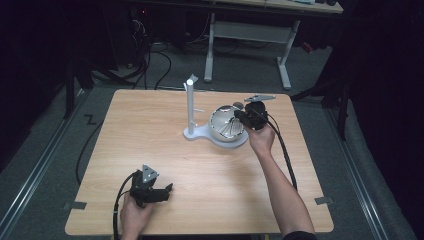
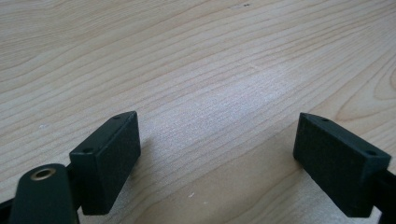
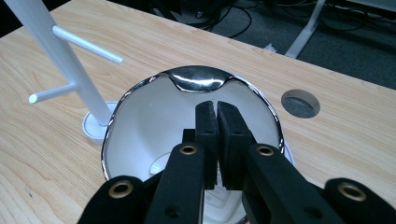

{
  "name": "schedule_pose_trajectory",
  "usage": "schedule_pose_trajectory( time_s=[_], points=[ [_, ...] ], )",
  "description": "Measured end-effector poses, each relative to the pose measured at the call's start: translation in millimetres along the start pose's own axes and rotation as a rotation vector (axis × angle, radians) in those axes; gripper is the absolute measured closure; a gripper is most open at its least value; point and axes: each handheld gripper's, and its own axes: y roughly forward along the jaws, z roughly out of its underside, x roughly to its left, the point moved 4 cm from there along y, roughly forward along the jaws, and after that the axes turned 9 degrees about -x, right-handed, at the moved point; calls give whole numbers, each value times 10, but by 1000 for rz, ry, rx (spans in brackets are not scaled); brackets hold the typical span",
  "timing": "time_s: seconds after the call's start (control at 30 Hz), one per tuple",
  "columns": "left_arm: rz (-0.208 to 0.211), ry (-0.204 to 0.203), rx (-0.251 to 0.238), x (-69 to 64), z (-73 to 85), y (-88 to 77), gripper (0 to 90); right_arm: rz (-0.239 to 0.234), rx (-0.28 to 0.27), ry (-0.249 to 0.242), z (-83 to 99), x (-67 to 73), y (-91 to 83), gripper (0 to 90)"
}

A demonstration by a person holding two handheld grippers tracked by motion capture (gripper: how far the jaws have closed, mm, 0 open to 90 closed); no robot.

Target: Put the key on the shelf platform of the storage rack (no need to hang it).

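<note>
At frame centre, your right gripper [image 1: 239, 116], jaws pressed together and empty, hangs over the bowl [image 1: 226, 125] beside the stand [image 1: 191, 107]. Lower left, your left gripper [image 1: 165, 191] rests wide. Nothing looks grasped yet.

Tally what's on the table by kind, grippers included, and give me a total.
Metal bowl: 1
White stand with pegs: 1
Grippers: 2, the left gripper with jaws apart low over the table, the right gripper with jaws together over the bowl
Total: 4
</note>
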Motion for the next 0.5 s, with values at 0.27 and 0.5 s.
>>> schedule_pose_trajectory(
  time_s=[0.27,0.5],
  points=[
    [1,0,1,0,1,-1,151,6,-16,-9,11,1,-45,863],
    [5,8,1,4,-1,0,151,-4,-24,-7,84,-31,-150,752]
  ],
)
